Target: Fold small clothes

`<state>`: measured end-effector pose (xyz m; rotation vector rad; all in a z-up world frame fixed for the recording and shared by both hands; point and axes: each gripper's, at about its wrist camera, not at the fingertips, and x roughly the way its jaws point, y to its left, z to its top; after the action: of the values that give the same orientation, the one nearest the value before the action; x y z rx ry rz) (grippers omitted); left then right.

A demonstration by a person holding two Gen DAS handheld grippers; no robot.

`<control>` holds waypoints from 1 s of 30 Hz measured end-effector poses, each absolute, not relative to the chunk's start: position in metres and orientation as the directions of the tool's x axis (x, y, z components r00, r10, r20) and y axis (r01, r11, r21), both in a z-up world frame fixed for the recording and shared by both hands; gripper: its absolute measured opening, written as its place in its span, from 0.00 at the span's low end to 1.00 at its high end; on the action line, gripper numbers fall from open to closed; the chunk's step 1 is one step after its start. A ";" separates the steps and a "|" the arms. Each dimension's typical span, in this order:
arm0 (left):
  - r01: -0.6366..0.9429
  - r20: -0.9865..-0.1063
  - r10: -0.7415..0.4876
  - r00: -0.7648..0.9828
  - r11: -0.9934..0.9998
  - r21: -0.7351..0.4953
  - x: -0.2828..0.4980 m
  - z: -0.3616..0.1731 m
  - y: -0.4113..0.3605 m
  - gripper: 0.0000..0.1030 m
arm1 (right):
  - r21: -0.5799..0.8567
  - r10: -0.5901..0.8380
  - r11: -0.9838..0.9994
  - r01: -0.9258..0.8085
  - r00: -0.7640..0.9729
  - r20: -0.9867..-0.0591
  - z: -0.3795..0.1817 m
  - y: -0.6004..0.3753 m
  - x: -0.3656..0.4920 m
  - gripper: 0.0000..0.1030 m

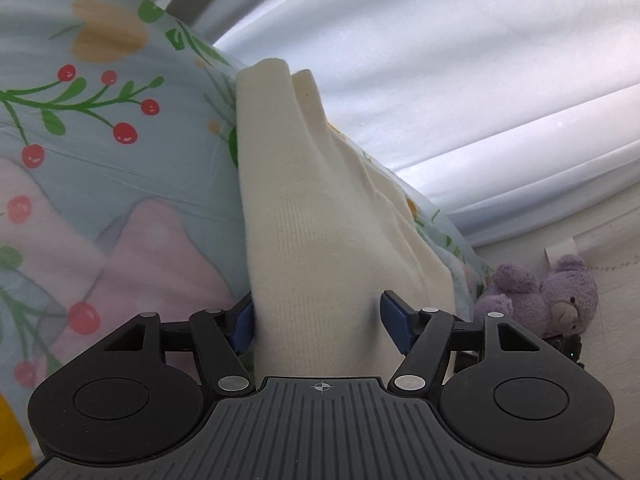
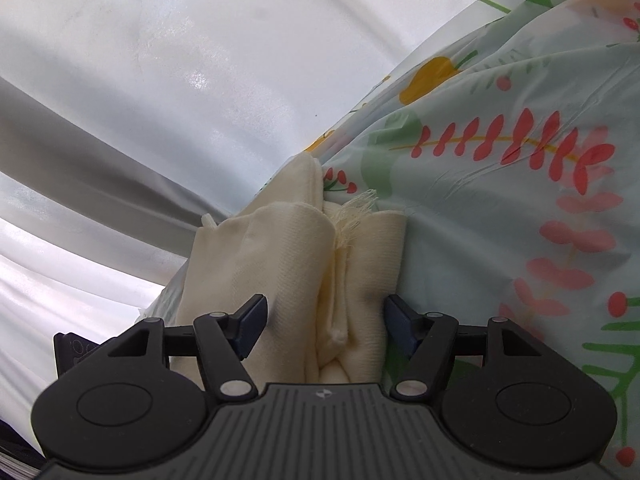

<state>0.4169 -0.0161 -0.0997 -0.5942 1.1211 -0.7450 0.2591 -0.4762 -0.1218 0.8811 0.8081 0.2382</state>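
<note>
**Both grippers parted around cream garment on floral sheet**

Left wrist view: left gripper (image 1: 318,322) jaws stand fairly wide, 2 blue fingers (image 1: 396,326) spread. A thick fold of the cream knit garment (image 1: 316,216) runs up between them. The left-side pad sits right against the cloth edge, contact likely but not clearly pressing; the right-side pad is just beside the cloth with a dark gap showing. No squeeze visible, so not gripping. The garment lies on the floral sheet (image 1: 100,152), pale blue with red berries, green sprigs, pink shapes. It stretches away from the gripper toward the sheet's far edge. White curtain (image 1: 460,80) behind. Purple plush bear (image 1: 552,296) lies at right on a pale surface, well apart from the garment.

Right wrist view: right gripper (image 2: 324,326) jaws also fairly wide, blue fingers (image 2: 252,322) apart. Bunched cream knit garment (image 2: 288,264) sits between them, several layered folds and a frayed fringe near the top. The left-side pad overlaps the cloth, the right-side pad is at its edge; no visible pinch, cloth looks loose. Garment rests on the floral sheet (image 2: 500,208), at its edge next to the white curtain (image 2: 160,80).
</note>
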 end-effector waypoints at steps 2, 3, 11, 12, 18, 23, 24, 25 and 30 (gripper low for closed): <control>0.225 -0.577 -0.778 0.247 0.625 -0.747 0.418 -0.099 -0.017 0.63 | 0.764 0.507 0.635 0.113 0.685 -0.523 -0.123 -0.469 0.265 0.56; 0.225 -0.588 -0.768 0.253 0.638 -0.737 0.417 -0.099 -0.018 0.58 | 0.751 0.504 0.652 0.102 0.682 -0.530 -0.122 -0.464 0.267 0.51; 0.271 -0.649 -0.690 0.319 0.723 -0.636 0.407 -0.080 -0.032 0.41 | 0.673 0.457 0.737 0.060 0.689 -0.563 -0.111 -0.433 0.273 0.37; 0.280 -0.652 -0.684 0.326 0.729 -0.625 0.405 -0.077 -0.033 0.41 | 0.675 0.457 0.736 0.057 0.693 -0.557 -0.109 -0.432 0.271 0.37; 0.307 -0.620 -0.696 0.362 0.717 -0.626 0.389 -0.049 -0.022 0.40 | 0.721 0.504 0.693 0.018 0.703 -0.502 -0.091 -0.418 0.261 0.36; 0.299 -0.654 -0.632 0.415 0.774 -0.558 0.369 -0.025 0.000 0.40 | 0.722 0.557 0.689 -0.054 0.677 -0.481 -0.076 -0.381 0.254 0.36; 0.291 -0.659 -0.620 0.425 0.783 -0.549 0.366 -0.023 0.007 0.40 | 0.723 0.567 0.687 -0.066 0.670 -0.478 -0.075 -0.374 0.253 0.36; 0.279 -0.667 -0.605 0.434 0.795 -0.539 0.362 -0.021 0.016 0.40 | 0.725 0.578 0.684 -0.077 0.664 -0.475 -0.074 -0.367 0.252 0.36; 0.187 -0.725 -0.511 0.461 0.855 -0.484 0.345 -0.030 0.053 0.45 | 0.731 0.616 0.676 -0.098 0.619 -0.487 -0.079 -0.330 0.251 0.37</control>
<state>0.3449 0.0532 -0.0295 -0.3614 1.0059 -0.4408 0.2513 -0.3302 -0.0786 0.7222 0.8052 0.4547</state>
